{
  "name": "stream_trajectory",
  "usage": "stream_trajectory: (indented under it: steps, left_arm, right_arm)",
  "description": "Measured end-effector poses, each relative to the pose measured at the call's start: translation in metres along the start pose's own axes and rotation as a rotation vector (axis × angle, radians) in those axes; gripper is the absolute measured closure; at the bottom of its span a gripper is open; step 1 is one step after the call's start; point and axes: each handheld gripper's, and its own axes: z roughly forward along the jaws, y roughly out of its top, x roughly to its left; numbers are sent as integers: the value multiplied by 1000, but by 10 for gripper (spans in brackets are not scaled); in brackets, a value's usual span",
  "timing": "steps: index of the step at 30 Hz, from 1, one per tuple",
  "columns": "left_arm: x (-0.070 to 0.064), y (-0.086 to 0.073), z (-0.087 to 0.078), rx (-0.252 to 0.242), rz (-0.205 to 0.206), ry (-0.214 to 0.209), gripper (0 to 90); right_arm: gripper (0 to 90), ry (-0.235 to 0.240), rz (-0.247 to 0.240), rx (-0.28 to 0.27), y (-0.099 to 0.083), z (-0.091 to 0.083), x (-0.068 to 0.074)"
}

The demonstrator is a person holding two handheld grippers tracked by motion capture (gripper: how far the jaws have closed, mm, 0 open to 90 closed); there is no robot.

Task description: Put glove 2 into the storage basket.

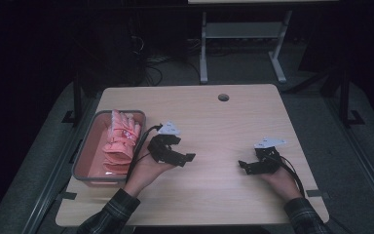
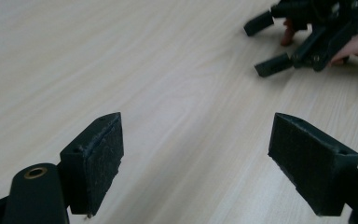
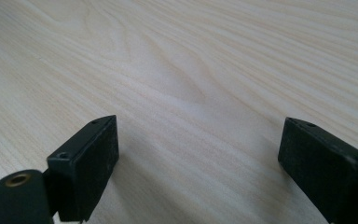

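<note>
Pink gloves (image 1: 119,142) lie in the left bin (image 1: 84,146) (untouched); I judge my spread-jawed left gripper (image 1: 175,148) reaches next, right gripper (image 1: 247,165) likewise spread.

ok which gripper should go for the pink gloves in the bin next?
Left, probably. The left gripper is open beside the grey bin holding the pink gloves; the right gripper, also open, sits across the table, far from the bin.

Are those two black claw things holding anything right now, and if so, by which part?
Nothing is held. The left gripper and the right gripper both stand open over bare table; the pink gloves lie in the bin.
</note>
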Motion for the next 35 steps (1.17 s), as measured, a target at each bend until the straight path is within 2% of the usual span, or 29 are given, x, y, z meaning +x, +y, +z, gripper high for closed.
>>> stream_trajectory:
  steps: [1,3,8,10,13,14,19,22,24,25,26,35]
  left_arm:
    - [-2,-4,6,3,-4,-11,172]
    - [-6,-12,16,16,22,-12,173]
    - [-10,-24,32,19,45,-10,173]
    - [-12,-29,38,28,69,-2,172]
    - [-13,-34,44,24,85,-1,173]
    - [-15,-38,50,29,110,19,173]
    - [-14,-47,60,48,106,13,172]
    - [-13,-52,68,79,131,30,172]
    - [-13,-53,69,82,128,29,170]
    - [-12,-55,71,99,128,28,170]
    - [-12,-57,73,101,118,24,170]
    - [-12,-59,73,85,124,30,156]
  right_arm:
    - [116,0,0,0,0,0,0]
    - [116,1,1,-1,0,0,0]
    - [116,0,-2,0,0,0,0]
    - [116,0,-2,0,0,0,0]
    - [116,0,-2,0,0,0,0]
    - [117,0,-2,0,0,0,0]
    - [118,1,-1,0,0,0,0]
    - [118,4,-1,1,0,0,1]
    - [118,6,2,0,0,0,1]
    - [119,6,2,0,0,0,1]
    - [118,6,2,1,0,0,1]
    - [118,5,-1,0,0,0,1]
